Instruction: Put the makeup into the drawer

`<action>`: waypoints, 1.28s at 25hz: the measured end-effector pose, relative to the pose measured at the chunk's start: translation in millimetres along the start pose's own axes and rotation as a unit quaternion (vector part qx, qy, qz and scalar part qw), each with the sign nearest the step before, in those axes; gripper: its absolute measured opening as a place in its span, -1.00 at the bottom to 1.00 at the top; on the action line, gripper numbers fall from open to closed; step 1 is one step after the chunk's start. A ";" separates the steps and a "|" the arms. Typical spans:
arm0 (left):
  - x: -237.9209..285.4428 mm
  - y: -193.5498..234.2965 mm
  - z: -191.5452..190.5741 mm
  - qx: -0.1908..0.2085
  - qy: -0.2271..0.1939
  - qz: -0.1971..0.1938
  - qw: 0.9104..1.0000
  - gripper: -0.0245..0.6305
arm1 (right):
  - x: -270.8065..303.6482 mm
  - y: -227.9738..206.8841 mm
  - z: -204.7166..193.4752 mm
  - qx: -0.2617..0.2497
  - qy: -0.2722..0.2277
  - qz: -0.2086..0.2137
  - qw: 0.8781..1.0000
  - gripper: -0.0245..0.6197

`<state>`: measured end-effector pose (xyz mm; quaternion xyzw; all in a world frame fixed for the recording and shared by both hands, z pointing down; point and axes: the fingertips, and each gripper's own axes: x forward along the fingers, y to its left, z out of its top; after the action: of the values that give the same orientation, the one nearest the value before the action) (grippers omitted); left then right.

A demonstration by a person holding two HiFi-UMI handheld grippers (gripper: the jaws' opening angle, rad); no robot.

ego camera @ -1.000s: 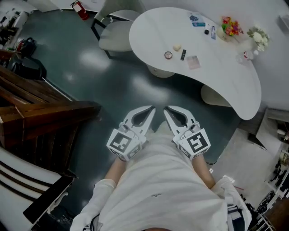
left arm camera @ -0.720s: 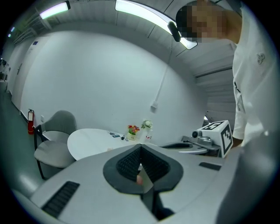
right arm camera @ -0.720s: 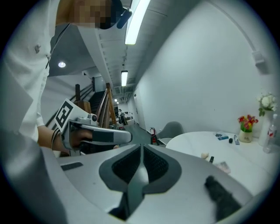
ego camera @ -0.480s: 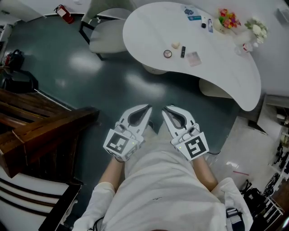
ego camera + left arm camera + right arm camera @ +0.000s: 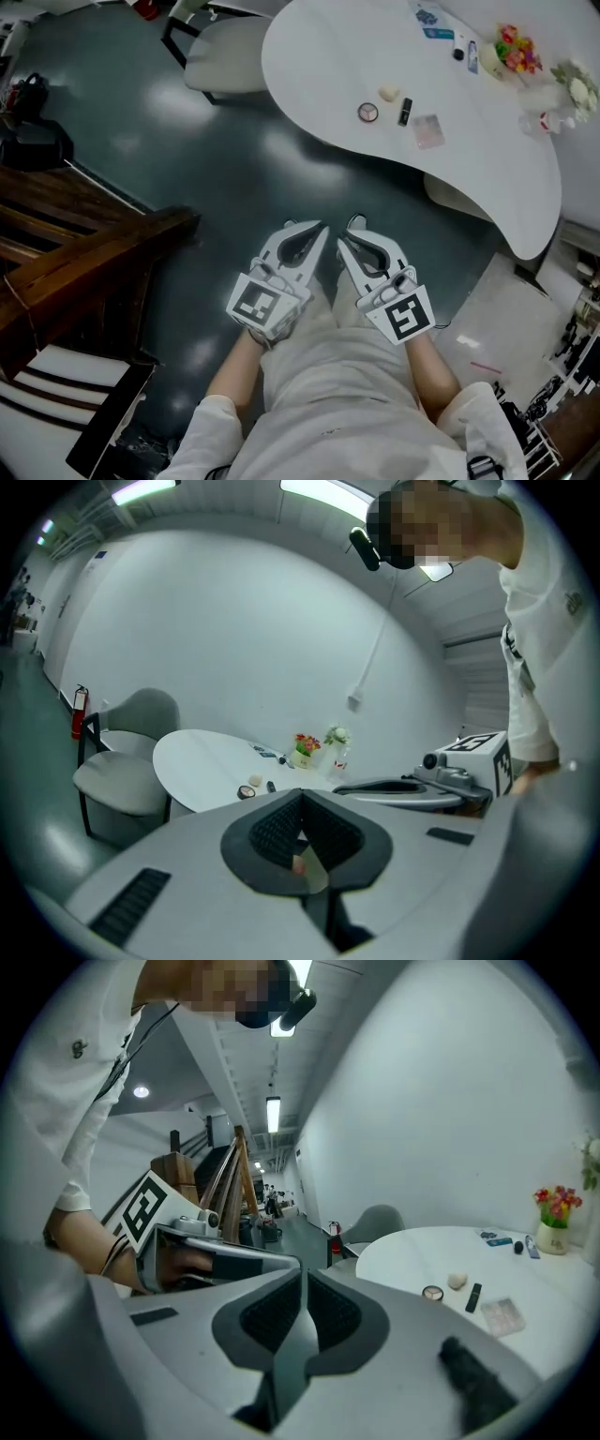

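The makeup lies on a white curved table (image 5: pixel 487 169) well ahead of both grippers: a round compact (image 5: pixel 367 112), a beige sponge (image 5: pixel 389 93), a black lipstick (image 5: pixel 405 111) and a pale pink palette (image 5: pixel 428 130). My left gripper (image 5: pixel 314 228) and right gripper (image 5: pixel 352 225) hang side by side over the dark floor in front of the person's body, both shut and holding nothing. In the right gripper view, beyond my right gripper (image 5: pixel 304 1283), the compact (image 5: pixel 432 1293) and lipstick (image 5: pixel 472 1297) show. The left gripper (image 5: pixel 300 803) points toward the table (image 5: pixel 206 761). No drawer shows.
Small packets (image 5: pixel 433 23), a tube (image 5: pixel 472 56) and flower pots (image 5: pixel 514 49) stand at the table's far end. A grey chair (image 5: pixel 225 66) stands left of the table. Dark wooden stairs (image 5: pixel 75 253) fill the left side. A red fire extinguisher (image 5: pixel 78 712) stands by the wall.
Both grippers have sunk a little, still shut and side by side. The table and its makeup have shifted right and slightly down in the head view.
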<state>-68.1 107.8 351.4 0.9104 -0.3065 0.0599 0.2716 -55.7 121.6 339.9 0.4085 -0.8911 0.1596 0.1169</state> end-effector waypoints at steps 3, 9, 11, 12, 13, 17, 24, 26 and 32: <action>14.4 21.7 -22.9 0.007 0.009 0.018 1.000 -0.90 | 14.8 -15.0 -29.4 0.009 0.016 0.006 1.000 -0.88; 31.8 57.1 -58.2 0.025 0.000 0.034 0.999 -0.90 | 45.7 -42.8 -78.4 0.002 0.030 -0.008 1.000 -0.88; 35.4 64.2 -72.6 0.024 0.002 0.035 0.999 -0.90 | 53.1 -48.6 -96.6 0.000 0.039 -0.010 0.999 -0.88; 37.4 67.9 -80.6 0.025 0.005 0.034 0.999 -0.90 | 57.1 -50.9 -105.6 -0.001 0.043 -0.010 0.999 -0.88; 39.4 71.8 -89.2 0.025 0.009 0.034 0.999 -0.90 | 61.2 -52.8 -114.4 -0.001 0.047 -0.011 0.999 -0.88; 51.7 91.6 -125.6 0.020 0.035 0.042 0.998 -0.90 | 76.9 -63.8 -147.9 0.005 0.057 -0.015 0.998 -0.88; 77.7 131.1 -162.3 -0.009 0.066 0.075 0.995 -0.90 | 109.0 -89.3 -185.2 -0.003 0.059 -0.025 0.998 -0.88; 85.6 142.0 -169.4 -0.012 0.077 0.084 0.993 -0.90 | 117.4 -96.4 -194.2 -0.004 0.063 -0.029 0.998 -0.88; 107.6 171.5 -175.2 -0.032 0.089 0.096 0.991 -0.90 | 135.7 -112.6 -226.7 -0.006 0.093 -0.040 0.995 -0.87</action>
<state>-72.7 30.3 607.7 0.8587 -0.3686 0.1569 0.3197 -38.6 44.8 616.0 0.4265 -0.8602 0.1867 0.2080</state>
